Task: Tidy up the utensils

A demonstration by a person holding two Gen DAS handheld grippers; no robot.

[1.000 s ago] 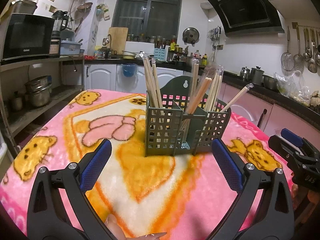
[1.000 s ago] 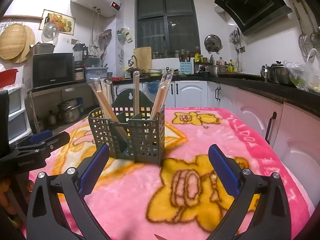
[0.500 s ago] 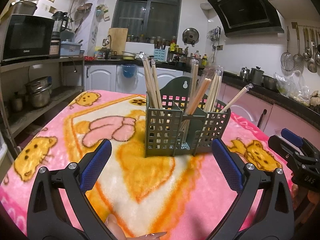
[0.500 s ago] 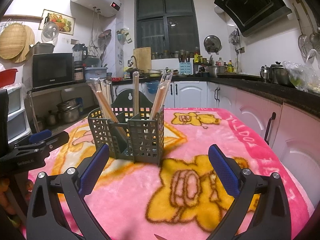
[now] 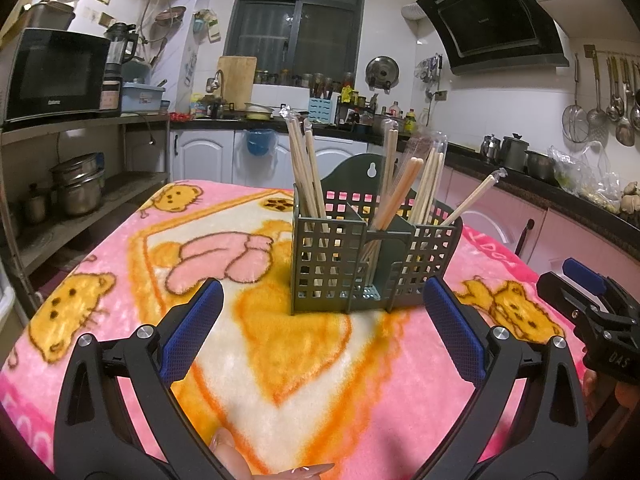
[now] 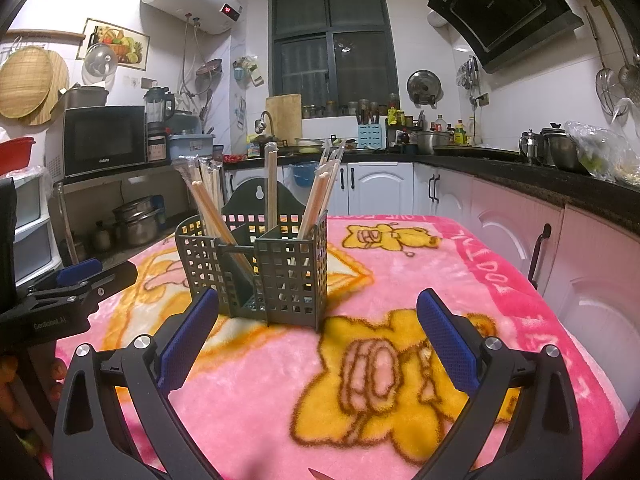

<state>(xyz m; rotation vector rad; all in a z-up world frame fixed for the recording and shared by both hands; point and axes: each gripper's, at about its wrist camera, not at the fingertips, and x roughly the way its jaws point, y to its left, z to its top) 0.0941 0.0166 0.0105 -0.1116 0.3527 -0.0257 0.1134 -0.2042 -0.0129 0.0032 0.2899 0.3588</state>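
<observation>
Nearest in the left wrist view, the left gripper (image 5: 322, 304) hovers low over the table with its black arms spread wide and its blue pads (image 5: 191, 330) holding nothing. The right gripper (image 6: 318, 314) is likewise spread wide and empty above the fuzzy pink blanket with yellow cartoon bears (image 6: 400, 280). Both point at the dark green plastic lattice utensil caddy (image 5: 360, 264), which stands upright on the blanket near the table's middle, apart from both tools. Pale wooden chopsticks (image 5: 306, 172), some in clear wrappers, stand tilted in its compartments. Beyond the table run a black countertop (image 6: 520, 176) over white cabinets (image 6: 380, 188), a black microwave (image 5: 52, 74) on a shelf at left, and a dark window (image 6: 332, 44) on the far wall.
</observation>
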